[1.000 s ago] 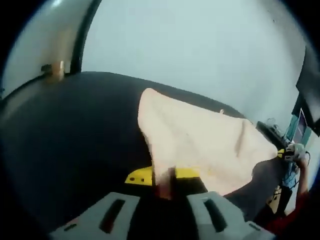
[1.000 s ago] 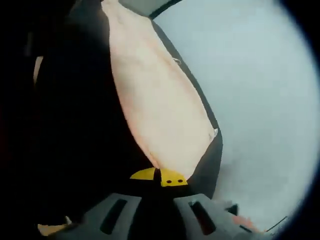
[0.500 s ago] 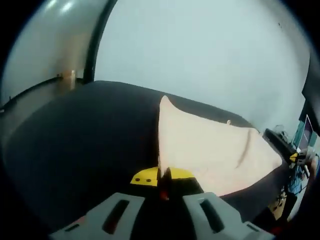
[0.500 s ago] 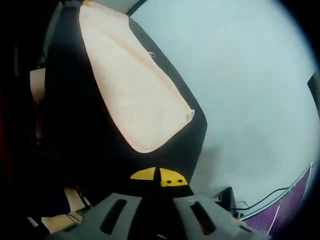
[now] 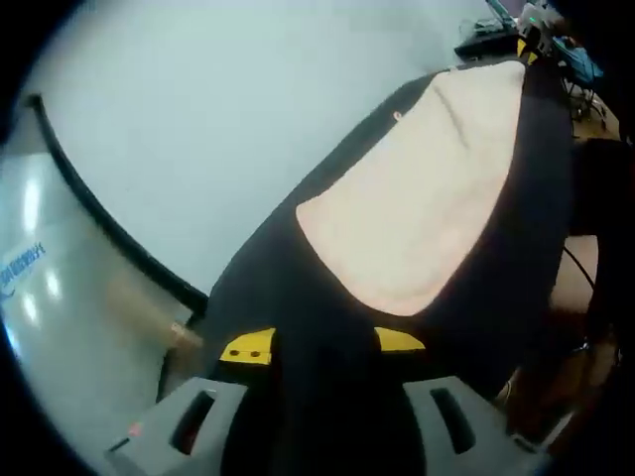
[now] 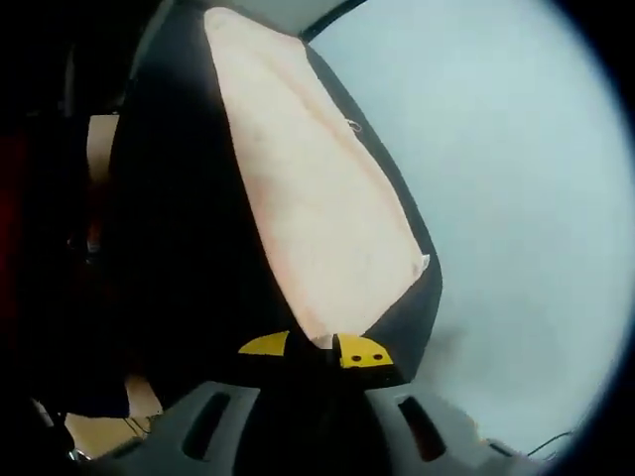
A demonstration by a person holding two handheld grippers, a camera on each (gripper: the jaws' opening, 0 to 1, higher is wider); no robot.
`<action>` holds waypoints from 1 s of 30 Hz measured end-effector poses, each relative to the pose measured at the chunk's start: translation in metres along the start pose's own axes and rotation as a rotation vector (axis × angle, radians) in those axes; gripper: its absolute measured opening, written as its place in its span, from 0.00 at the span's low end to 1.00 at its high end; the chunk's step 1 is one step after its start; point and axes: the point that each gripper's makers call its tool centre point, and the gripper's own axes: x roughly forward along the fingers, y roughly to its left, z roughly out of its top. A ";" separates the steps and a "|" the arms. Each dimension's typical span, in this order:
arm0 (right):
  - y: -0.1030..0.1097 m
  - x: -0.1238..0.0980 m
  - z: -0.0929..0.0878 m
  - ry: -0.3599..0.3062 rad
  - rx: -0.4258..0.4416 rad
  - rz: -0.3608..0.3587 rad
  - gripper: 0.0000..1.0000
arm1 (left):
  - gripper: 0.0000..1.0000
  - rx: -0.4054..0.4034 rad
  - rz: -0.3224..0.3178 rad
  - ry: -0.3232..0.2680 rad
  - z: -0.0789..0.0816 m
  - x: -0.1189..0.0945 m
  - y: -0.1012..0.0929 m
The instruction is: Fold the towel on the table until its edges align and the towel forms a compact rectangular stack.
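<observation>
— Where's the towel [image 5: 427, 198] from your left gripper [image 5: 322, 345]?

— Flat on the dark table [image 5: 298, 327], ahead and a bit right of my jaws; they're spread wide with nothing between them, and the near corner lies just past the right tip.

— And the right gripper [image 6: 314, 347]?

— Its tips are nearly together, with the towel's [image 6: 317, 218] near corner right at the gap; I can't tell if it's actually pinched (the edge may only sit behind them); the long axis runs away from me, so I judge the right nearer for the next fold.
</observation>
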 end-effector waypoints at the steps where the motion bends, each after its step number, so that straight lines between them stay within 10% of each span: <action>1: -0.003 0.002 0.002 -0.002 0.001 -0.008 0.13 | 0.33 0.070 -0.013 0.006 0.001 0.004 -0.004; 12: -0.005 0.021 0.017 -0.017 -0.014 0.033 0.02 | 0.19 0.477 -0.208 0.070 0.015 0.041 -0.060; 14: -0.013 0.016 0.023 -0.064 0.014 -0.008 0.01 | 0.00 0.376 -0.175 0.087 0.019 0.047 -0.061; 22: -0.050 -0.041 0.034 -0.159 0.106 -0.183 0.00 | 0.00 0.121 -0.100 -0.137 0.061 0.027 -0.026; 30: -0.036 -0.053 0.021 -0.098 0.035 -0.151 0.00 | 0.00 0.106 -0.145 -0.182 0.060 0.014 -0.041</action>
